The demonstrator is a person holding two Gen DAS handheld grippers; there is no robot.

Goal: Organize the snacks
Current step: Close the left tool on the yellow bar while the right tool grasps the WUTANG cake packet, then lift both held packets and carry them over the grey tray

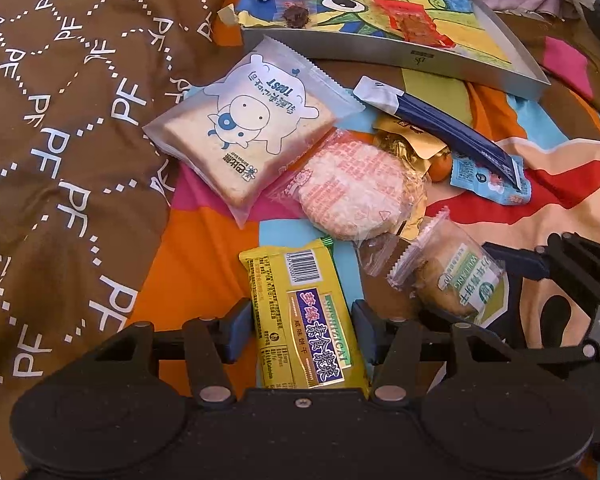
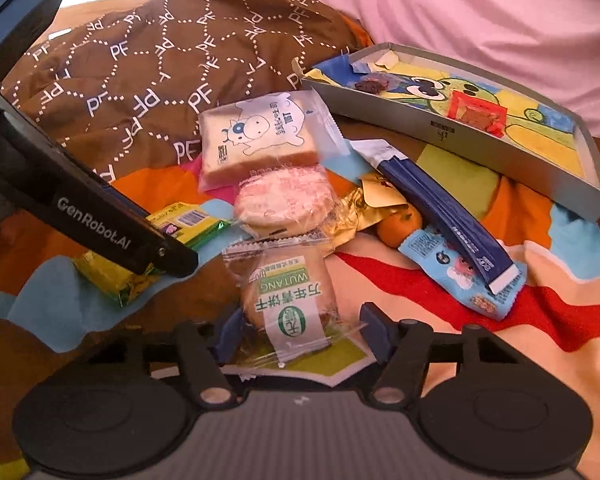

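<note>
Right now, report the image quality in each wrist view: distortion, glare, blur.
Left wrist view: fisheye bends the grey tray rim; toast packet sharp, slight sheen. Right wrist view: same bowing, dark corners, washed-out pink bedding; biscuit packet readable.

Both grippers are showing matte black linkage arms with silver rivets and blue finger pads. White "GenRobot.AI" lettering is running along the left gripper, apparently over dark plastic.

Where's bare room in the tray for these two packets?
The tray's right end, beyond the red packet, is bare, as is the middle strip between that and the dark snack. The pile around the rice cracker is crowded.
</note>
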